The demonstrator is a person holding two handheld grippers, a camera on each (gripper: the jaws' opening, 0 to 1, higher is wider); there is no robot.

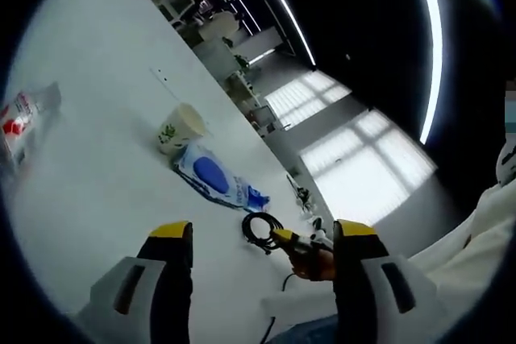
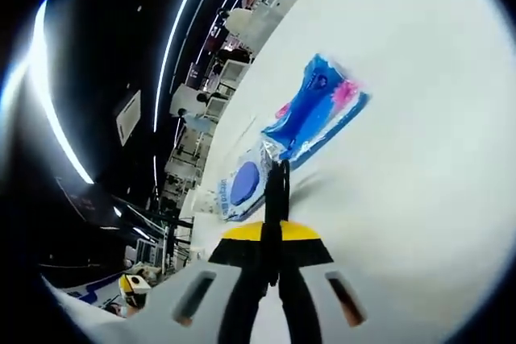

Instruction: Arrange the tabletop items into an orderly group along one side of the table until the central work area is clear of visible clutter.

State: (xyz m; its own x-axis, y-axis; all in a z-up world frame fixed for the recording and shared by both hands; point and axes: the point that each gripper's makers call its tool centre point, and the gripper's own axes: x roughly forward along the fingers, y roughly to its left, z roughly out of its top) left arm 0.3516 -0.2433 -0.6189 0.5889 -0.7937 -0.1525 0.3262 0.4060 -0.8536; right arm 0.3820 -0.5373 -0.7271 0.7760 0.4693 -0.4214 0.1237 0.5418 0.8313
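A paper cup (image 1: 181,126) stands on the white table (image 1: 97,62). Just in front of it lies a wipes pack with a blue oval lid (image 1: 214,176) (image 2: 244,183). In the right gripper view a blue and pink packet (image 2: 318,106) lies against that pack. A black coiled cable (image 1: 260,230) (image 2: 276,187) hangs by the pack's near end, with my right gripper (image 1: 305,246) (image 2: 272,235) shut on it. My left gripper (image 1: 262,233) is open above the table, short of the cable, with nothing between its fingers.
A clear plastic packet with a red label (image 1: 20,122) lies at the table's left side. A person's white sleeve (image 1: 476,239) shows at the right. Shelves and bright windows (image 1: 339,134) lie beyond the table's far edge.
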